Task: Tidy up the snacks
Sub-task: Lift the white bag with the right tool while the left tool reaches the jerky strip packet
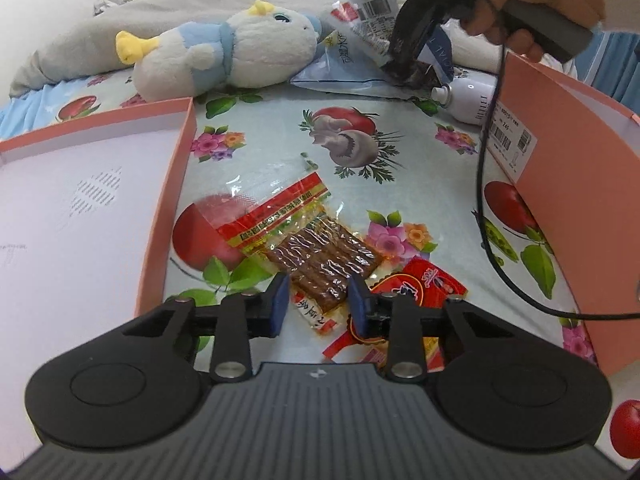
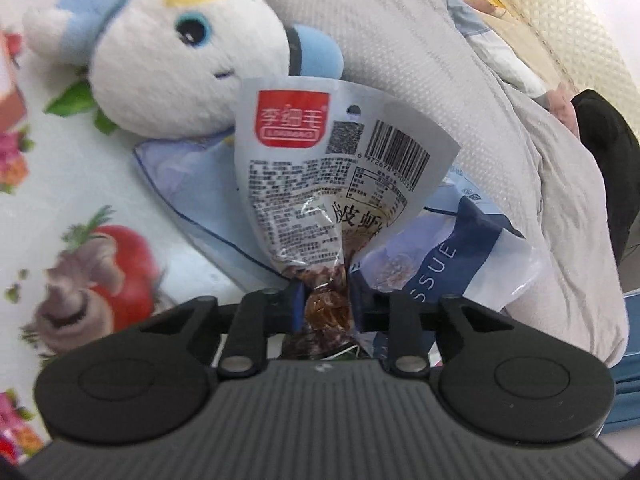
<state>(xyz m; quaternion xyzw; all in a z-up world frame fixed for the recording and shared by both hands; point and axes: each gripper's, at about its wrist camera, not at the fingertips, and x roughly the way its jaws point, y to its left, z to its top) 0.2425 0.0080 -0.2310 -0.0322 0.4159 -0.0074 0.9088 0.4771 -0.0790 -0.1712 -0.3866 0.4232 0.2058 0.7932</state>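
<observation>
Scene: bed w/ fruit-print sheet [image 1: 420, 152], pink box [image 1: 560, 168] on my right, its lid [image 1: 100, 200] on my left, snacks loose between them.
Left gripper [image 1: 318, 304]: fingers narrow, straddling the near end of the jerky pack [image 1: 316, 256]. Pads look to be at the pack's edges; I can't tell if they bite yet.
Right gripper [image 2: 326, 304]: clamped on the brown, twisted lower end of the grey pouch [image 2: 332, 168]; printed top stands up and away from the fingers.
Key relation, left: jerky pack runs diagonally, red-green header up-left toward the lid, clear tail down between my fingers. Long axis is roughly along my pointing line, so I grip it across its narrow width.
Key relation, right: pouch is held over the tissue pack [image 2: 436, 268], just below the plush [image 2: 180, 56]; the box lies back toward my side, so I judge a swing that way comes next.
Nearer hand: left for jerky pack and red pack [image 1: 424, 280]; right hand [image 1: 544, 4] is far off by the plush.
Red pack: lies just right of the jerky pack, partly under my right finger mount; overlap w/ the jerky pack unclear.
Hidden: box interior not visible in either view, so contents unknown. Pouch bottom is cut off behind the gripper body.
Hard to read: spray can [image 1: 468, 100] by the box corner, label partly blocked by the cable [image 1: 484, 200].
Blur: left edge of the right view is smeared; nothing there I'd call.
</observation>
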